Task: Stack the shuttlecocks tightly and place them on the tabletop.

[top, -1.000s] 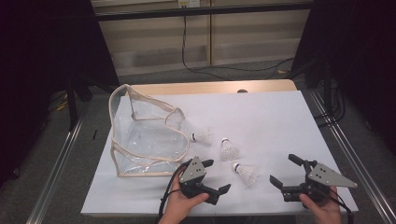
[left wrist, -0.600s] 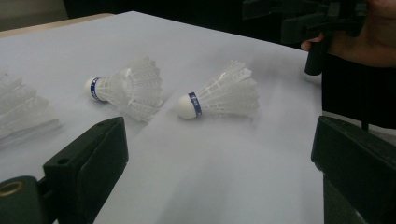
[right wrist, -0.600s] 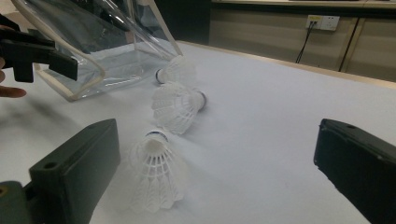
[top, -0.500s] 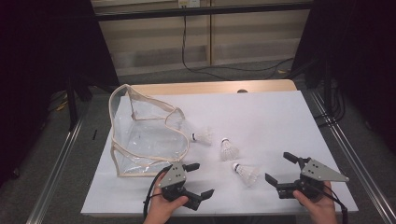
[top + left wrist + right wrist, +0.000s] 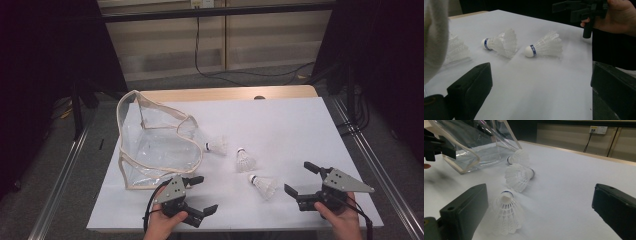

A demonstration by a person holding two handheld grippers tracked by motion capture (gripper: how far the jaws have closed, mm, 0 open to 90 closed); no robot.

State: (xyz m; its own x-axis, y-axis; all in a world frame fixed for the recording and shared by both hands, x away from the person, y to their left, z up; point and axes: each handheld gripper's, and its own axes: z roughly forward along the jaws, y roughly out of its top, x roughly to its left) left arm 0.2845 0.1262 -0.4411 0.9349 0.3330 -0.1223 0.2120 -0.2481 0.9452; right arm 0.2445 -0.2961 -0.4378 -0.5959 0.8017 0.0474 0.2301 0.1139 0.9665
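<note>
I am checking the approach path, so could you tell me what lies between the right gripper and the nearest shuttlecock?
Nothing: in the high view, bare white table separates the open right gripper from the nearest shuttlecock.

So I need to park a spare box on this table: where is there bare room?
The far right of the white sheet, beyond the three shuttlecocks, is bare. It is crowded on the left around the clear bag, and along the near edge between the left gripper and right gripper.
</note>
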